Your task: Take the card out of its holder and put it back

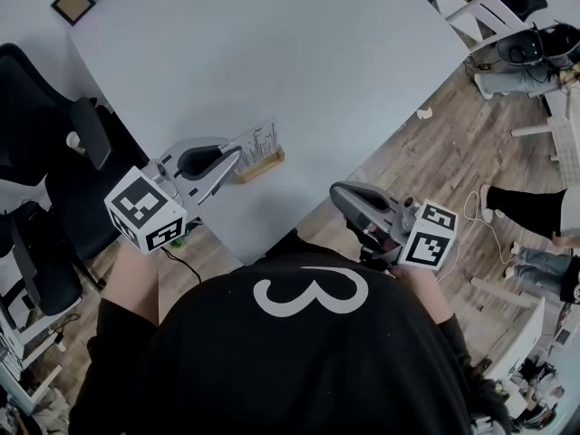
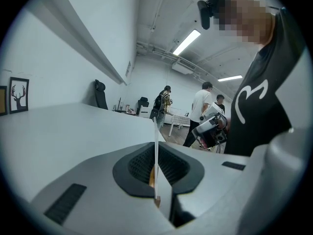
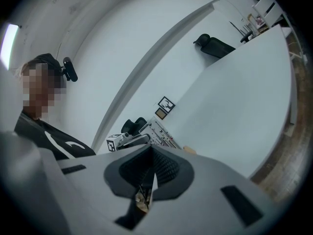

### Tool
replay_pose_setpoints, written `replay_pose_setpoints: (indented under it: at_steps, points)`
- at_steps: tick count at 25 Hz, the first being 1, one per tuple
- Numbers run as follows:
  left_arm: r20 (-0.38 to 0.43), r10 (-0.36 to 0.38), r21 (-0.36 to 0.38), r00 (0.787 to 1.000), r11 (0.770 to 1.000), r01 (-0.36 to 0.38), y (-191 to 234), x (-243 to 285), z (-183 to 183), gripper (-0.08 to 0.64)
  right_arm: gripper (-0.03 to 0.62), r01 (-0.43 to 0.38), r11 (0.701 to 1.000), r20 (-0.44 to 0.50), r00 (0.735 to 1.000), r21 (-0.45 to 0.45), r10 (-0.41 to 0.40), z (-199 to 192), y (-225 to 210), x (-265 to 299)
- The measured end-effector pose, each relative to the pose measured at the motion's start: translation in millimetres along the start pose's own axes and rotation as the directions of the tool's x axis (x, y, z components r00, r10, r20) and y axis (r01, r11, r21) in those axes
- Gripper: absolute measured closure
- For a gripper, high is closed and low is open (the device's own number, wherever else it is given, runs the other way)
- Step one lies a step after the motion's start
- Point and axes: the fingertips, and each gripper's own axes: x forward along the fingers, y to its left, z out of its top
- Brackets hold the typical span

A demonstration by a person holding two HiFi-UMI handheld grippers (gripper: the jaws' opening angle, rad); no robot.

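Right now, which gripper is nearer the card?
Left. The left gripper is shut on the card; the right gripper hangs off to its right, well apart.

Holder (image 1: 263, 164) on desk (image 1: 299, 71), near its front edge; card (image 1: 261, 141) upright in the holder. Left tool (image 1: 233, 158) just left of the holder, jaws closed on the card. Right tool (image 1: 337, 191) well to the holder's right, at the desk edge.

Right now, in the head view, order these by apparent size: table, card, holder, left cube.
1. table
2. left cube, though it sits nearer the camera, so its lead over the card is unsure
3. card
4. holder, a thin strip under the card
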Motion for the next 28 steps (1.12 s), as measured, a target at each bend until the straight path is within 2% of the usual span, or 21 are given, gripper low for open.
replay_pose_setpoints:
  at_steps: [5, 11, 28]
  points:
    - [0.008, 0.005, -0.009, 1.000, 1.000, -0.005, 1, 3, 0, 0.535, 0.584, 0.000, 1.000, -0.007, 1.000, 0.008, 0.000, -2, -1, 0]
    - [-0.012, 0.004, 0.028, 1.000, 1.000, -0.003, -1, 7, -7, 0.535, 0.584, -0.003, 1.000, -0.013, 1.000, 0.008, 0.003, -4, -2, -1]
    - [-0.027, 0.020, 0.038, 0.999, 0.999, -0.019, 0, 13, -20, 0.535, 0.584, 0.000, 1.000, -0.019, 1.000, 0.024, 0.001, -6, -4, -2]
